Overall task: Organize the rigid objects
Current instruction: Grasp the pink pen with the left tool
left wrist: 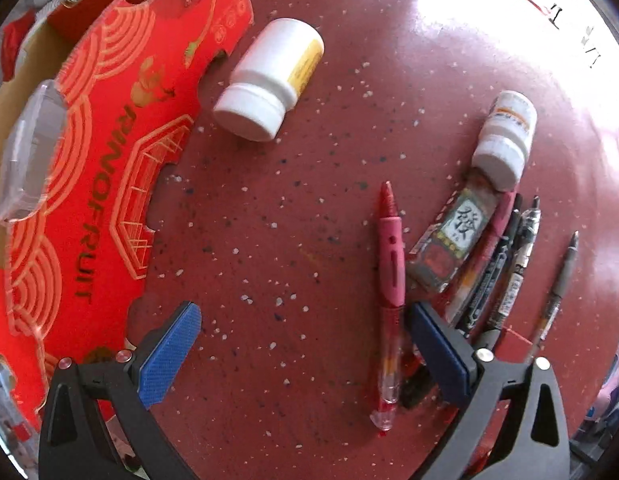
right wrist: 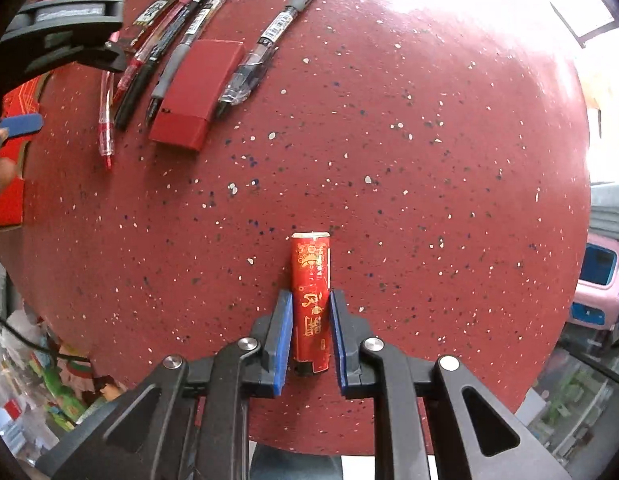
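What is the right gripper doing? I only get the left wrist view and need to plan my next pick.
Observer: The right gripper is shut on a red lighter.
Operator: Is that lighter close to the pens?
Observer: No, it lies apart from them, on the bare speckled table.
Operator: Anything hidden among the pens?
Observer: A dark red box lies flat between two pens.

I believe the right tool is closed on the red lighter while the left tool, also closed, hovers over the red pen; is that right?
Not quite: the left tool is open, as the left wrist view shows, its blue pads wide apart with the red pen lying between them. The right tool is indeed closed on the red lighter.
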`<state>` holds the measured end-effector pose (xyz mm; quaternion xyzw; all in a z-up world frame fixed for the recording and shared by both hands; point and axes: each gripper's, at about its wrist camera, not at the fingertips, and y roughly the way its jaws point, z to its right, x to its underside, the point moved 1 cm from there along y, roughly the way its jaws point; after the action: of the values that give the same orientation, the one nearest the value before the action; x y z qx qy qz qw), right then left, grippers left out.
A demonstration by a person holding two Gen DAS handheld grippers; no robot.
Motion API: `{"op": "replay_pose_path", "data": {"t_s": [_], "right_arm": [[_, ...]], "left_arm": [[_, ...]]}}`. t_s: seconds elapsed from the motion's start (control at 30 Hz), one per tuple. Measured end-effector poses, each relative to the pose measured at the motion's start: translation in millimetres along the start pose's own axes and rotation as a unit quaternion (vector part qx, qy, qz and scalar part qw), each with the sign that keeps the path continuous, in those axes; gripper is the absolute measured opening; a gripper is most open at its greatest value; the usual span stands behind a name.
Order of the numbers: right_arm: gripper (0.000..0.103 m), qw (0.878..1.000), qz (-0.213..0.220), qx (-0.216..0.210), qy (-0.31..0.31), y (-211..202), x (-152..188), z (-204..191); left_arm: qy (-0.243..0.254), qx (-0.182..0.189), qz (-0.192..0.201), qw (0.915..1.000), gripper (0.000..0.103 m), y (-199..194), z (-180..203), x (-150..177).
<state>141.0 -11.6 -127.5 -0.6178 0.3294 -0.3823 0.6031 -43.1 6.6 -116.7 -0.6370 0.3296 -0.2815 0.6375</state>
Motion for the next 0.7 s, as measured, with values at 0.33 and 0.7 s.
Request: {"op": "replay_pose_path", "data": {"t_s": [0.33,0.7], "right_arm": [[0.019,1.0,-0.003,-0.025,0.009,-10,0,10],[0.019,0.997,0.028,-0.065,0.044,-49,7,57]], "left_arm": [[0.008,0.018,-0.025,0.9995,0.098,-1,12,10],[0.128,0.055,-0.034,0.9896,0.01,-38,12,47]]}}
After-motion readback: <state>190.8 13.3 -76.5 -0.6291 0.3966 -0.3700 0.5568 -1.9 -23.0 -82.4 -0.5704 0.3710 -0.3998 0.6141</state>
